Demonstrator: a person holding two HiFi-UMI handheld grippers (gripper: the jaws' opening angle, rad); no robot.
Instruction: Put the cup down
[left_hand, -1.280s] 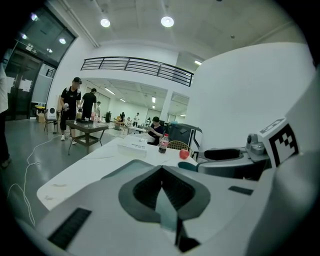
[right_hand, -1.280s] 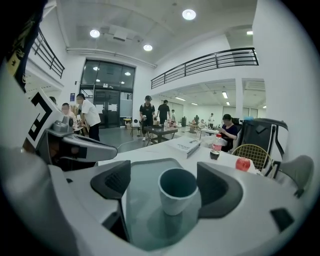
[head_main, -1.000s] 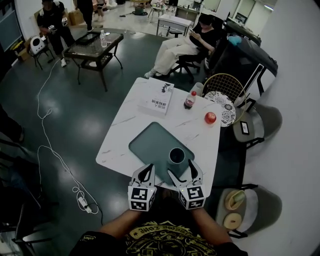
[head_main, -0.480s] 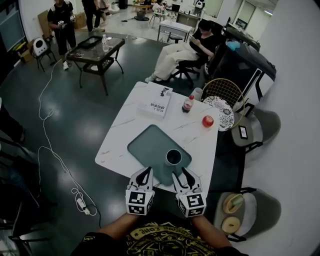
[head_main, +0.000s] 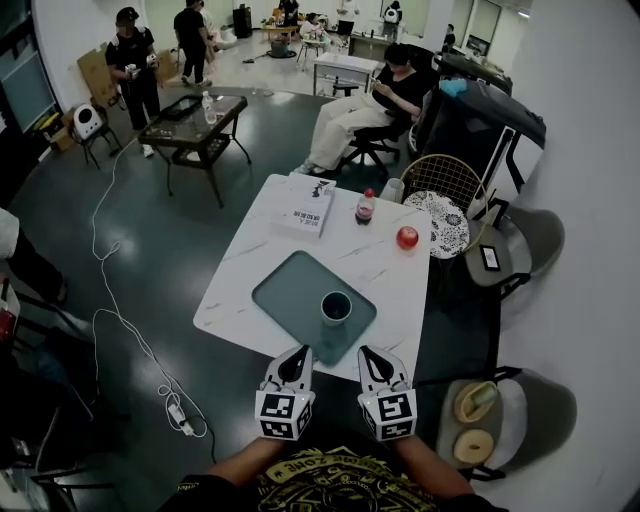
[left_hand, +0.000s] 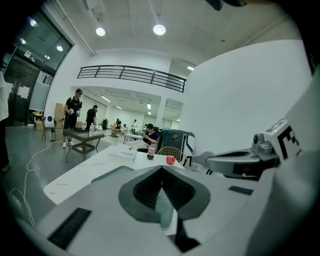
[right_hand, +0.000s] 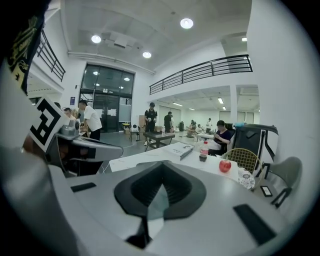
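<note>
Right claw (head_main: 367, 352) just snapped closed with nothing in it, and it's backed off from the cup (head_main: 336, 307) it was right beside a second ago. Left claw (head_main: 299, 353) is pinched closed too, empty. Cup's upright on the tray (head_main: 285, 295) on the desk (head_main: 240, 270), clear of both.

Cup (head_main: 336, 306) dk green, tray (head_main: 290, 295) teal at table's (head_main: 240, 290) near edge; table white w/ grey marbling; apple (head_main: 407, 237) red nr right edge
</note>
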